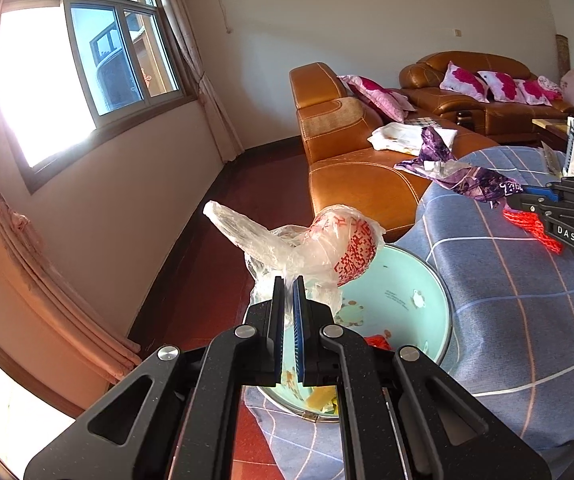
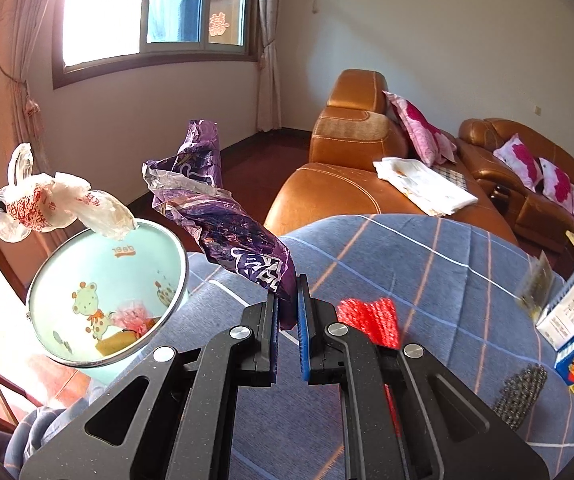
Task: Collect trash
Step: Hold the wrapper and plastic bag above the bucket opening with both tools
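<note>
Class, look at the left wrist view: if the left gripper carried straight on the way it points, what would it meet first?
The left gripper, shut on the clear plastic bag, points over the mint-green bin. Probably the bin's inner wall or far rim comes first, though depth is uncertain.

A home living room: leather sofa, floral cushions, curtained window.

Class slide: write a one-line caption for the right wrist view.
Right claw grips a purple wrapper beside the mint bin.
</note>
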The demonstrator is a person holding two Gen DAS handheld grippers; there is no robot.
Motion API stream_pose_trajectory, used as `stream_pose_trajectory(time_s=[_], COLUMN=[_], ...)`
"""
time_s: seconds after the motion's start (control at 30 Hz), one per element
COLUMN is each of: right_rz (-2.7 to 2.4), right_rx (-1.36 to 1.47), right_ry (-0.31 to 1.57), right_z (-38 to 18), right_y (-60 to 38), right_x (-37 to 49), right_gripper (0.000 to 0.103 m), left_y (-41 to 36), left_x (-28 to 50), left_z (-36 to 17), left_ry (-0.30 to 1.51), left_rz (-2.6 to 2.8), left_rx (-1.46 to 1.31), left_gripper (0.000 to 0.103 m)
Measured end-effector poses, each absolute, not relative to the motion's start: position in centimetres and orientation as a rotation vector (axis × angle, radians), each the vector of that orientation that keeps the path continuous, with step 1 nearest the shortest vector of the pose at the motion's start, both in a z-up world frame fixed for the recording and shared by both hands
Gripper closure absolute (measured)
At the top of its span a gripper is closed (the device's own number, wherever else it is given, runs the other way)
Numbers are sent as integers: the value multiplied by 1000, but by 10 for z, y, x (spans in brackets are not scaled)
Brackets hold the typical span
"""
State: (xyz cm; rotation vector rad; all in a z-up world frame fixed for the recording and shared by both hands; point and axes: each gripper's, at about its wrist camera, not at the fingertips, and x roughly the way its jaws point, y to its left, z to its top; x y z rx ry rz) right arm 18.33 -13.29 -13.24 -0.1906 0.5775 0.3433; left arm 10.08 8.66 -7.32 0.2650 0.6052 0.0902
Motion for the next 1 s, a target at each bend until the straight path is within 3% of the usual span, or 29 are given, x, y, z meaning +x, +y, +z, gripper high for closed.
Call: stream_pose_trajectory(time_s=[1.0], right_rz=[442], right_rx=[-307], right_ry=[544], right_z=[-149], right_y=[-84], right_x=[185], right_gripper=[94], left_y=[102], left_x=[105], left_z=[-86], left_ry=[641], left_rz=[130], left_rx=[255], left_gripper=[99])
